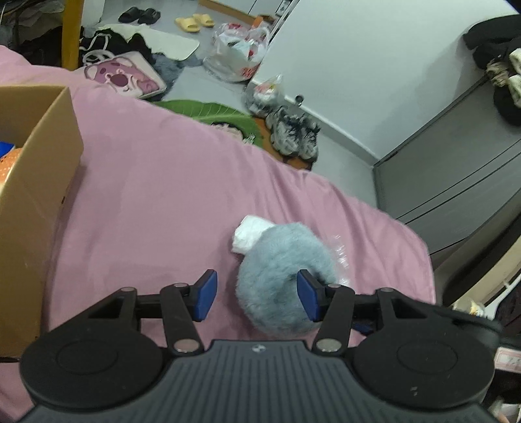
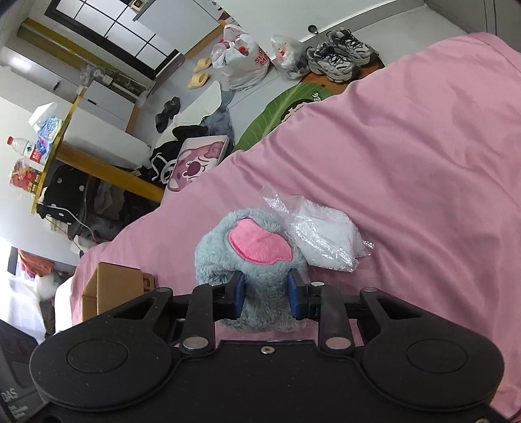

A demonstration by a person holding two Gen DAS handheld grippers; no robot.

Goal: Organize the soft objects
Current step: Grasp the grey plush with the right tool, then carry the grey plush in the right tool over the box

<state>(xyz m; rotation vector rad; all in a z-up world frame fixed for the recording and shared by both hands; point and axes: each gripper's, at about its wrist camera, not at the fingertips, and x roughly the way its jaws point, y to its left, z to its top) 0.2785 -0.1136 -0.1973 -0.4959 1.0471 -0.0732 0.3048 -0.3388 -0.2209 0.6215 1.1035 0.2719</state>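
Note:
A fluffy grey plush toy (image 1: 280, 266) with a pink patch (image 2: 259, 242) lies on the pink bed cover (image 1: 169, 195). My right gripper (image 2: 265, 297) is shut on the grey plush toy, its blue pads pressed into both sides. My left gripper (image 1: 257, 294) is open just above the same toy, whose body sits between the pads toward the right one. A white soft item in a clear plastic bag (image 2: 325, 234) lies against the toy; it also shows in the left wrist view (image 1: 249, 236). An open cardboard box (image 1: 35, 182) stands on the bed at the left, with orange and blue things inside.
The bed's edge drops to a cluttered floor with grey sneakers (image 1: 294, 135), plastic bags (image 1: 237, 53), a green leaf mat (image 1: 208, 112), a pink bear case (image 1: 125, 75) and slippers (image 1: 195, 22). A grey cabinet (image 1: 456, 169) stands at the right. The cardboard box also shows in the right wrist view (image 2: 114, 289).

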